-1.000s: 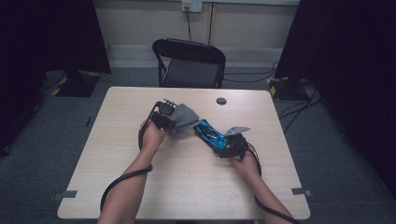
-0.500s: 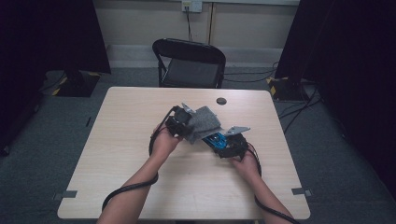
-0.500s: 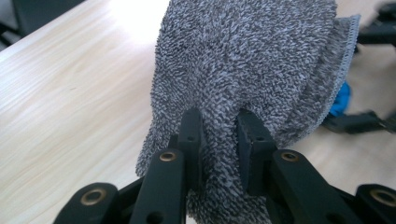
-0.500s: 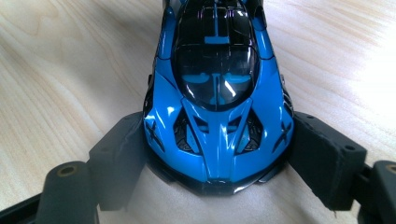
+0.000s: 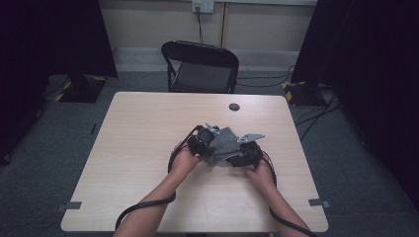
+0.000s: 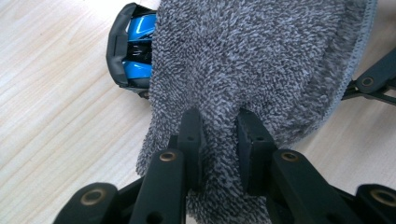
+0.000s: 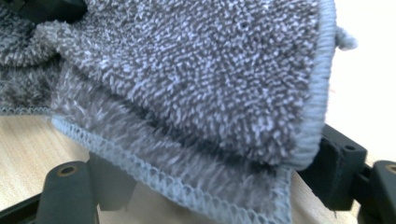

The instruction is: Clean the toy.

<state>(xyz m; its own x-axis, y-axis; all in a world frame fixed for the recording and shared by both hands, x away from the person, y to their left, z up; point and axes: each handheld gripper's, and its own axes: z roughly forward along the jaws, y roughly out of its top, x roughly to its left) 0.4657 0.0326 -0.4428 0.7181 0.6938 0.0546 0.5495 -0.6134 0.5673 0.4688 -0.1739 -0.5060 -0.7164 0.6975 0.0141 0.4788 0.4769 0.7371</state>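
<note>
A grey terry cloth (image 5: 225, 144) hangs from my left gripper (image 5: 211, 140), which is shut on its near edge (image 6: 219, 135). The cloth (image 6: 261, 60) is draped over a blue and black object (image 6: 134, 51); one end of the object sticks out at the upper left of the left gripper view. My right gripper (image 5: 236, 156) comes in from the right, its jaws wide around that object under the cloth. In the right gripper view the folded cloth (image 7: 187, 70) lies across my right gripper (image 7: 205, 176), so the object itself is hidden there.
The light wooden table (image 5: 143, 148) carries both hands near its middle. A small black round disc (image 5: 234, 106) sits near the far edge. A black folding chair (image 5: 200, 69) stands behind the table. Cables trail from both grippers towards the near edge.
My left gripper has carried the cloth to the right and slightly down, onto the blue object, which the high view showed uncovered before. The right gripper has stayed in place.
</note>
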